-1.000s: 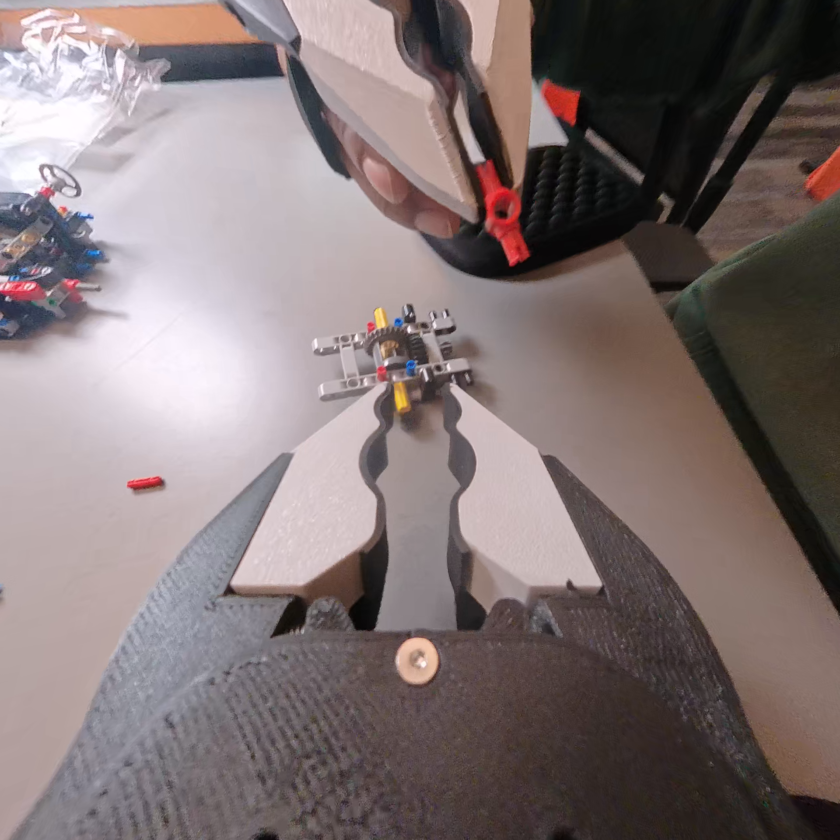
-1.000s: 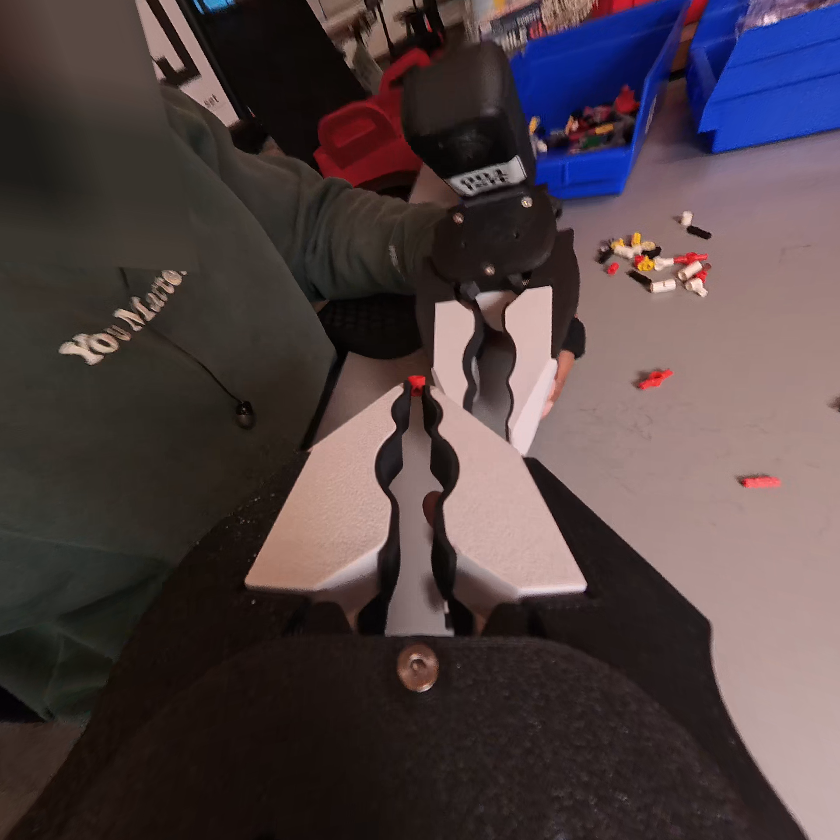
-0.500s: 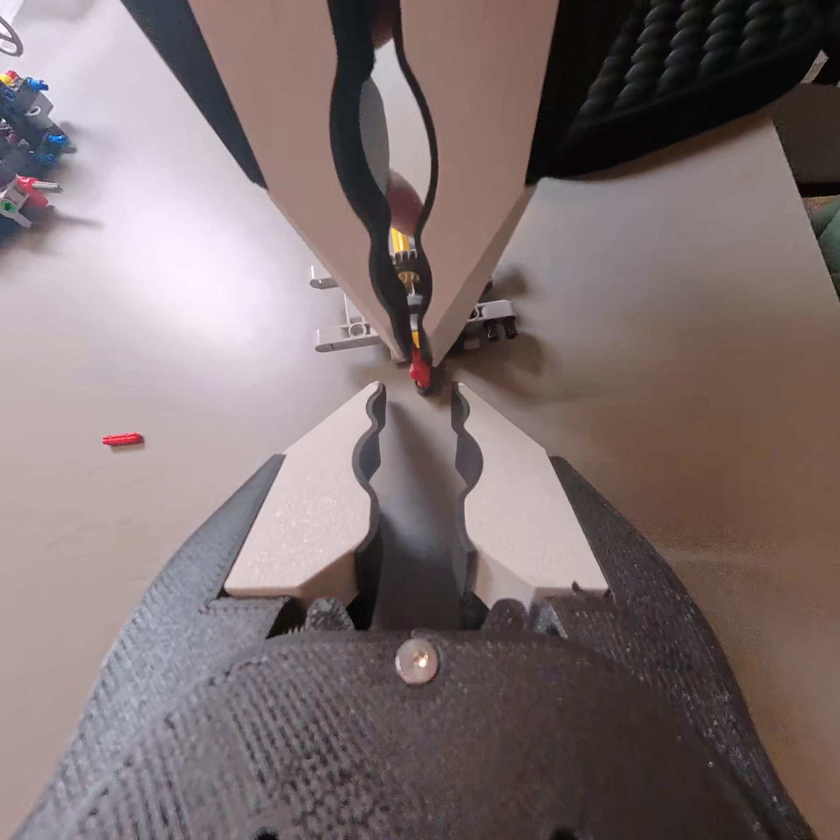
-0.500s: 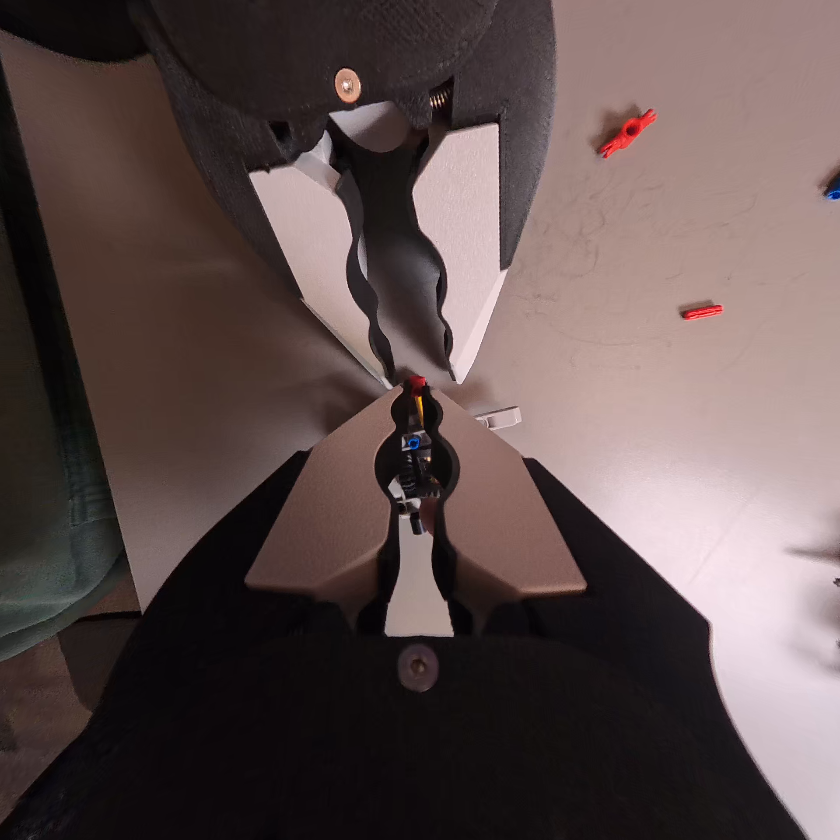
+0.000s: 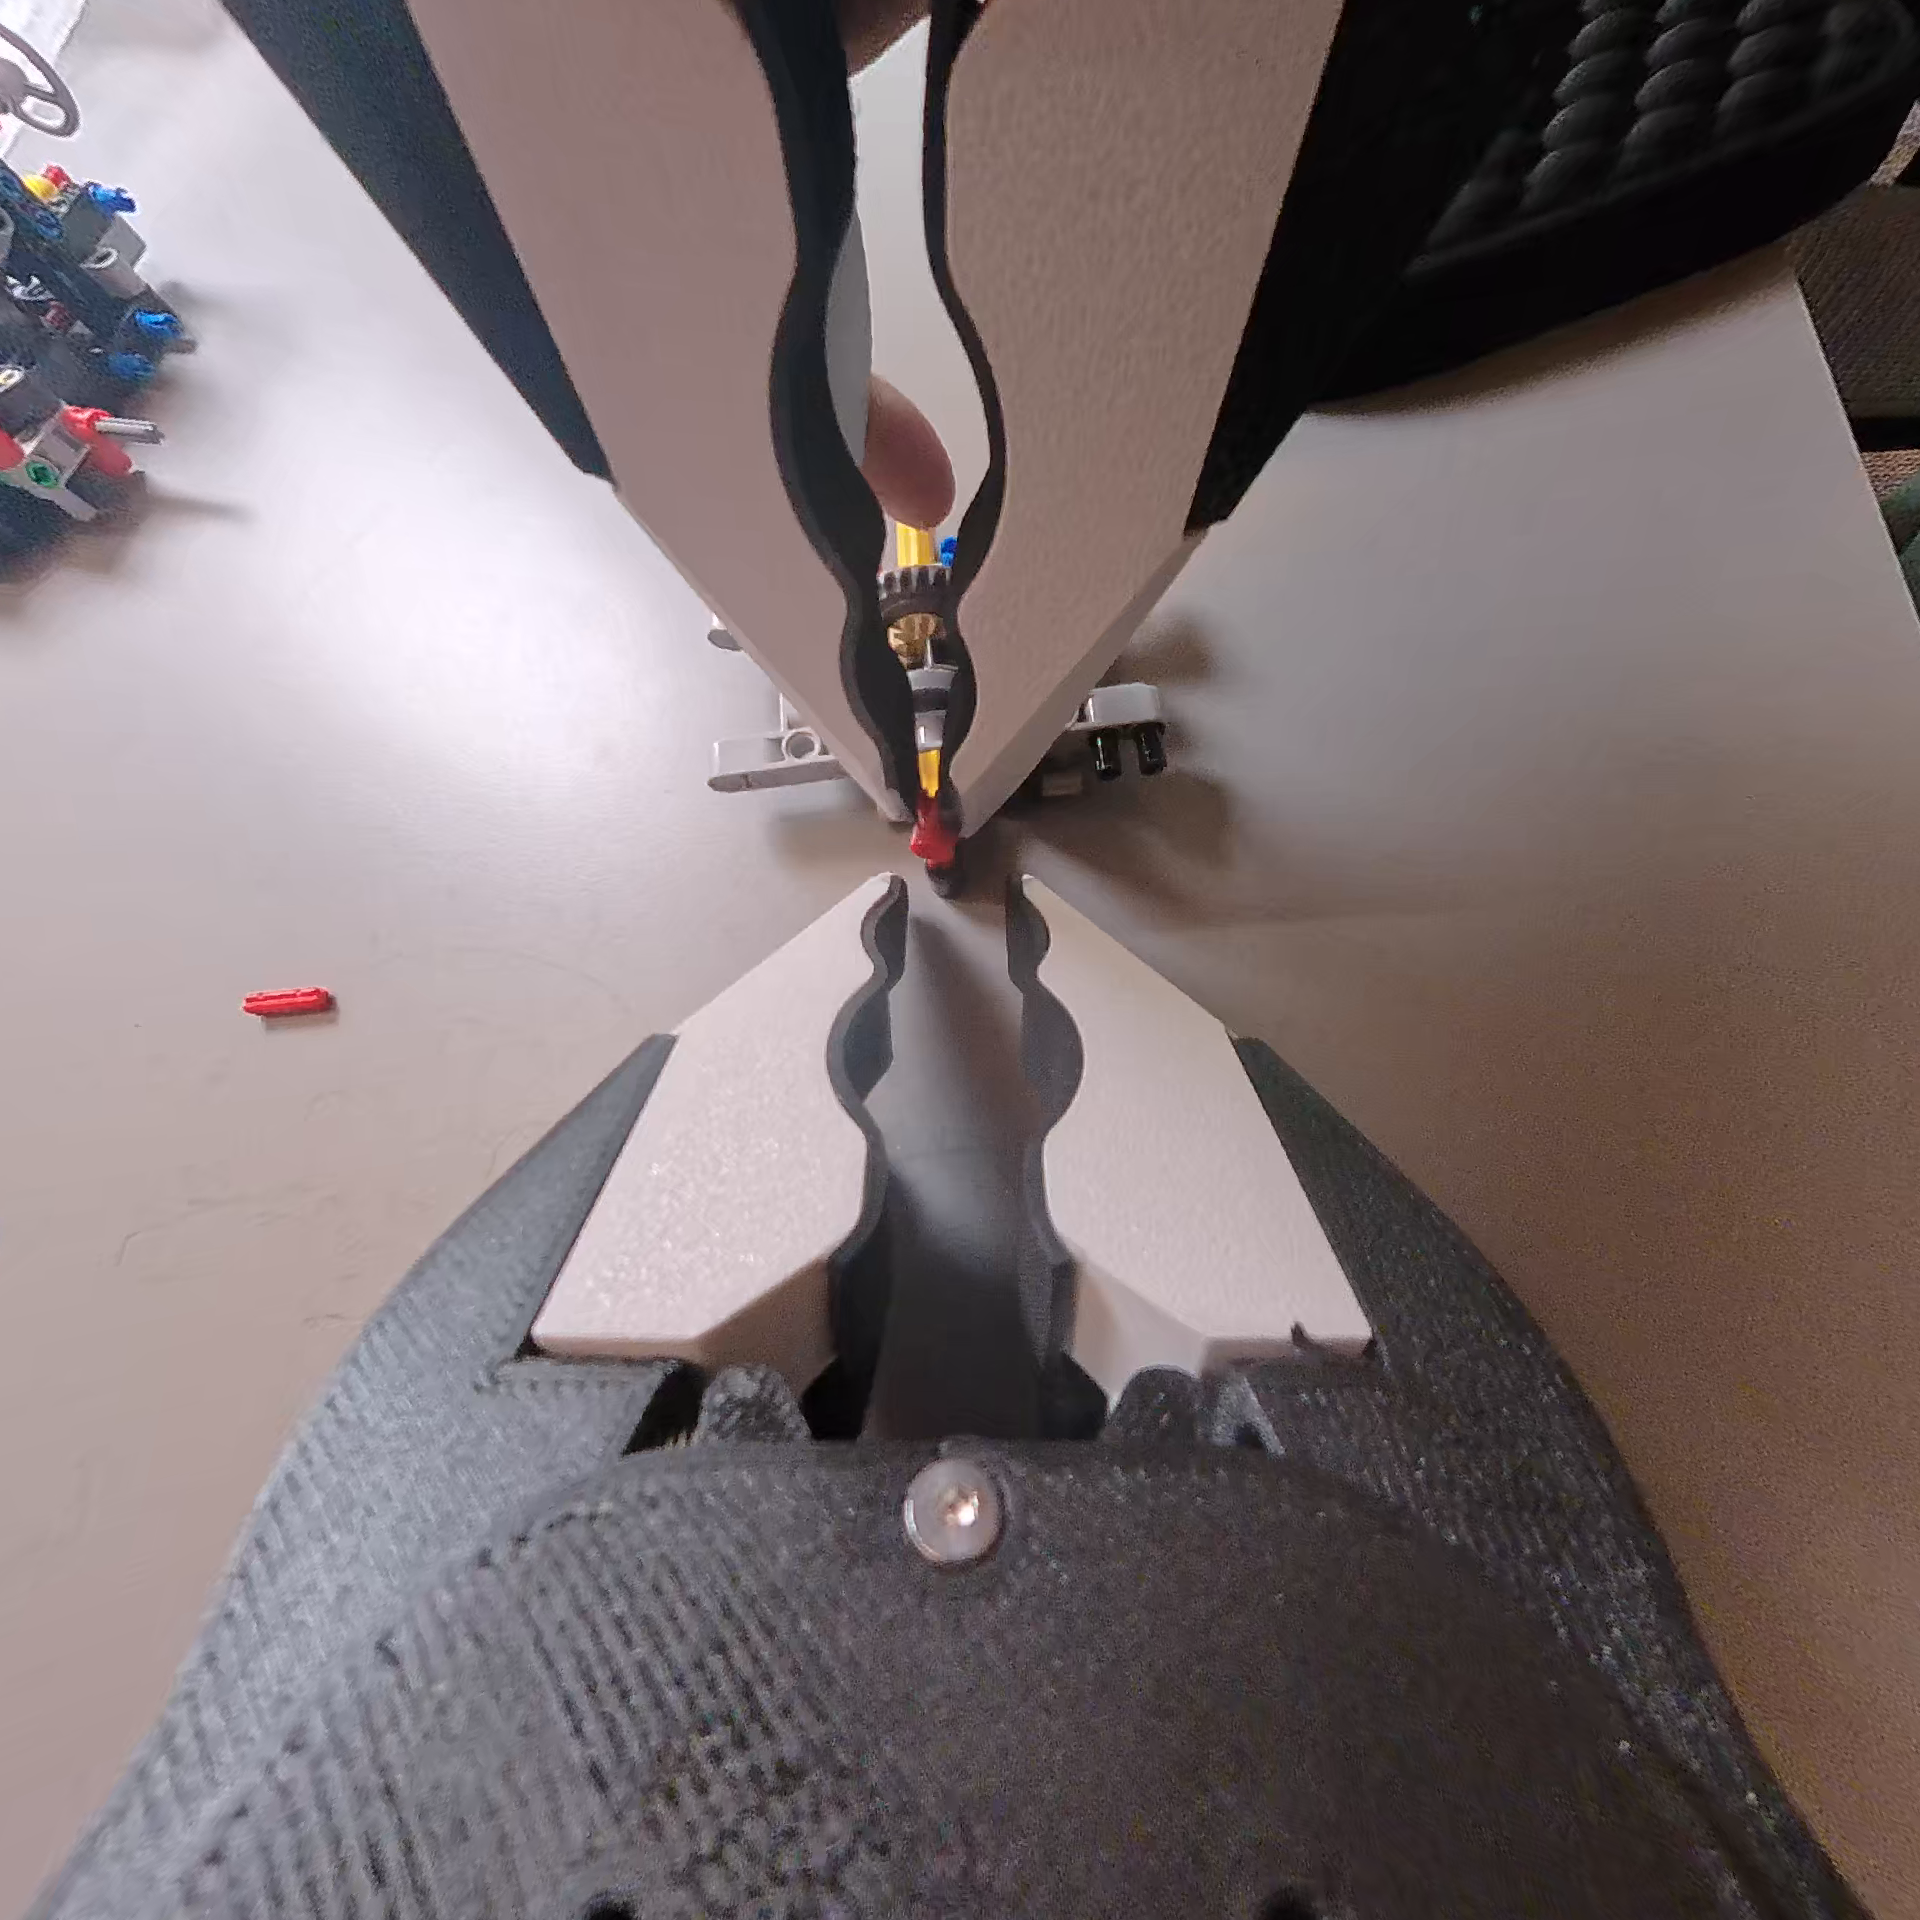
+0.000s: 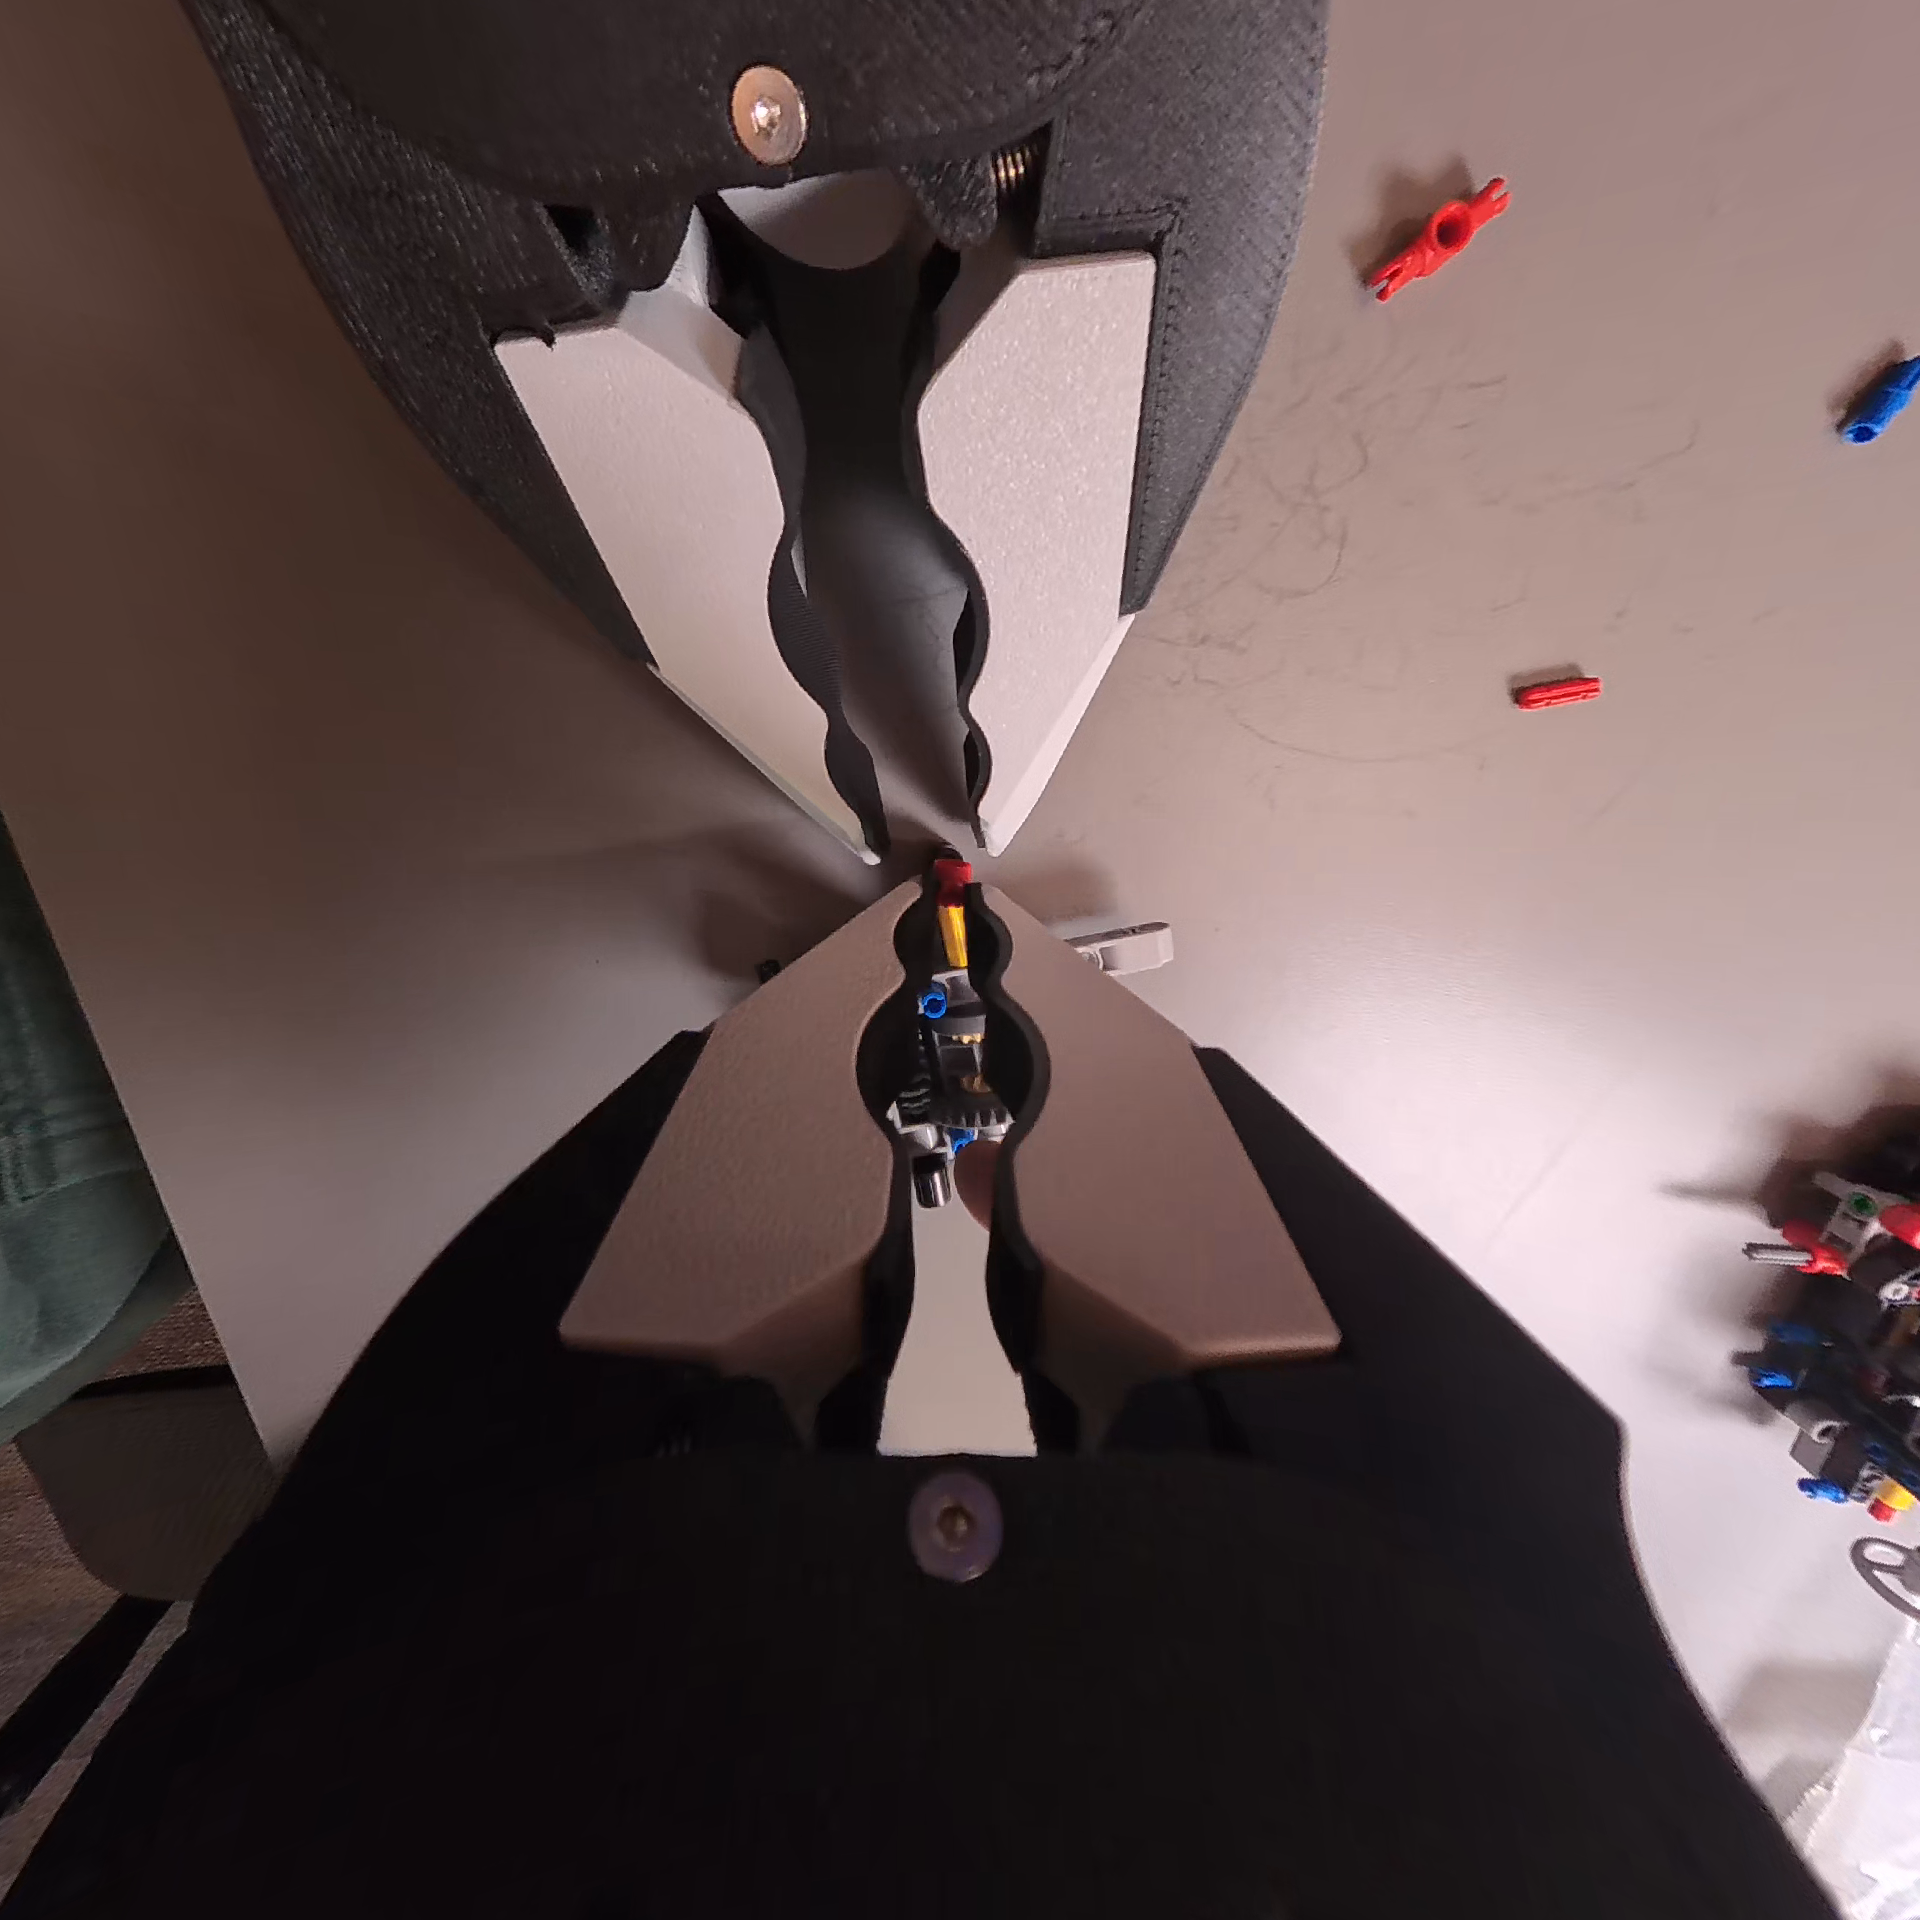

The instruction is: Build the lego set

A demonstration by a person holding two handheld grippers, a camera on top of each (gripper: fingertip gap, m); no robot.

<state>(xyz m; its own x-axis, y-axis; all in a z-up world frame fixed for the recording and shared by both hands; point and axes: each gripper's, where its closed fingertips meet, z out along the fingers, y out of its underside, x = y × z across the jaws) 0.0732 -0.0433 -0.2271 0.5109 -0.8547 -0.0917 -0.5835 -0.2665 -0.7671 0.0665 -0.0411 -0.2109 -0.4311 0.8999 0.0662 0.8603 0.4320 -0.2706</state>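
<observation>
We see two grippers meeting tip to tip over a smooth, pale desk [image 5: 416, 727]. Both have rough black printed shells and flat grey wedge-shaped fingers lined with wavy black rubber.

The left gripper [image 5: 954, 883] has its fingers spread, with bare desk showing in the gap and nothing between them. The right gripper [image 6: 948, 878] points down toward it, its fingers pinching a small red pin [image 5: 933, 836] at the very tips. In the left wrist view the pin's lower end sits at or just above the desk; we cannot tell whether it touches.

The grey lego assembly [image 5: 774, 746] lies on the desk right behind the right gripper's tips. It is mostly hidden: only a studless grey beam end on one side and black pin ends [image 5: 1127, 750] on the other stick out, while a yellow axle [image 6: 951, 930], a dark toothed gear [image 5: 914, 584] and blue pins show through the slit between the fingers (a fingertip [image 5: 907, 449] shows there too).

A larger, dark, partly built model [image 6: 1839, 1340] sits well apart, cut off by the frame edge. Loose on the desk lie a short red ribbed pin [image 5: 288, 1002], a red connector [image 6: 1439, 237] and a blue pin [image 6: 1883, 400]. Crinkled clear plastic [image 6: 1860, 1766] shows in a corner.

The desk edge [image 5: 1829, 520] runs close beside the assembly, with a black mesh chair seat [image 5: 1621, 156] beyond; the other side offers wide open surface.
</observation>
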